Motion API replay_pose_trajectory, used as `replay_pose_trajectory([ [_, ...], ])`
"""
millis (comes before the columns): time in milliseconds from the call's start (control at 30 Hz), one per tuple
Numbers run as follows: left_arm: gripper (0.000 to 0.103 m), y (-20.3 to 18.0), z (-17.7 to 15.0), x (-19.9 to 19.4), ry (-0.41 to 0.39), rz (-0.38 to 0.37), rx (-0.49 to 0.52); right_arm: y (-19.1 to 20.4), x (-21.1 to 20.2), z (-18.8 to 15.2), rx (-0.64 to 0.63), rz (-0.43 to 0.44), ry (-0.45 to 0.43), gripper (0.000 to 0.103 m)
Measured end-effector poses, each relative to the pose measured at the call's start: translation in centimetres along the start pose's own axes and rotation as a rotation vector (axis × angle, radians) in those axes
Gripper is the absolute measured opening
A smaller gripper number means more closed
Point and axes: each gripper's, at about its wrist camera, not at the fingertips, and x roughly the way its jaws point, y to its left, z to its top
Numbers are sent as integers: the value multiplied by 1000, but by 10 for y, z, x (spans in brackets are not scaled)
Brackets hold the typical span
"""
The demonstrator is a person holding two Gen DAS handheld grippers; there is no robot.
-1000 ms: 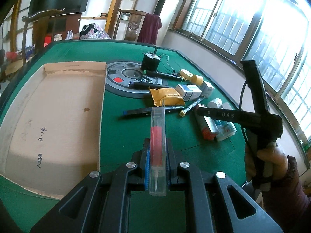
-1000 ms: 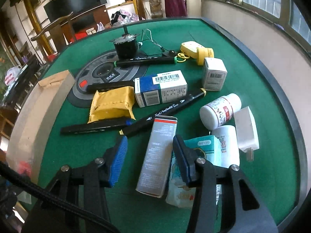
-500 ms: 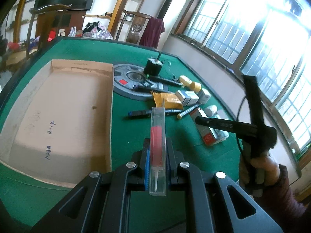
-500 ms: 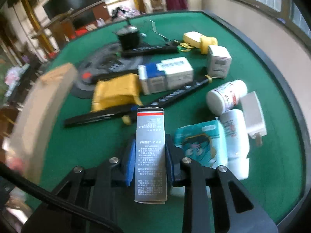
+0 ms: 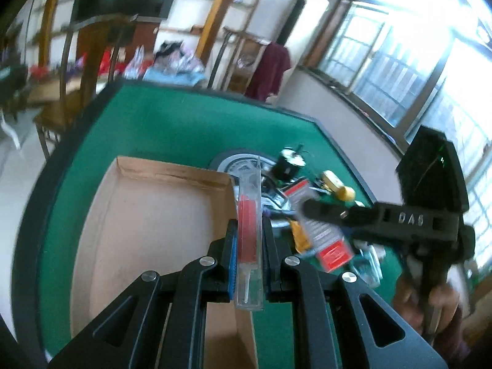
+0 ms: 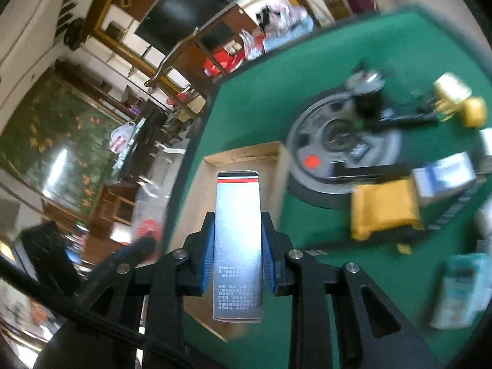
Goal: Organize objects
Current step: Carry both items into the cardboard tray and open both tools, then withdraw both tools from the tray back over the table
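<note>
1. Cardboard makes up my landmark, the tray (image 5: 147, 230), which lies open on the green table (image 5: 172, 129).
2. My left gripper (image 5: 249, 261) is clamped on a clear tube (image 5: 250, 240) with a red filling; the tube stands up between the blue pads, just past the tray's right wall in my left view.
3. My right gripper (image 6: 238, 246) is clamped on a silver box (image 6: 238, 243) with a red and black stripe at its far end. The box shows over the tray's near right part in my right view.
4. The small print on the silver box is there, but too blurred for me to read.
5. In the left view the right gripper's body reads "DAS" in raised letters, and the box in it shows a red end.
6. Right of the tray lies a grey disc (image 6: 341, 141) with a red square on it, touching or just beside the tray's far right corner.
7. Beyond the disc, further from the tray: a yellow pouch (image 6: 384, 209), a blue and white box (image 6: 446, 175), black pens (image 6: 369, 170) and a yellow gadget (image 6: 458, 98). All are blurred, labels unreadable.
</note>
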Motion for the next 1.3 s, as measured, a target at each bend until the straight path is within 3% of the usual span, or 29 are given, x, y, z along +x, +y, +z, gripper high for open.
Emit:
replay_pose_trajectory([
  [200,10,44,7,71,74,42,-106,-10,91,21,122,-26,63,24],
  [400,10,64,0,113,118,70,-145,-11,126,30,90,-135,71,24],
  [700,10,69,-5,137,132,30,-177,-2,133,35,41,-224,53,24],
  [833,21,68,-3,142,126,51,-183,0,135,34,-10,-263,47,25],
  [967,43,72,-1,145,136,37,-231,5,129,35,-64,-311,5,25],
  [1133,46,79,-2,129,94,21,-288,7,109,35,-100,-293,-39,43],
  [1300,47,70,-6,98,43,32,-282,10,89,33,-112,-291,-61,43],
])
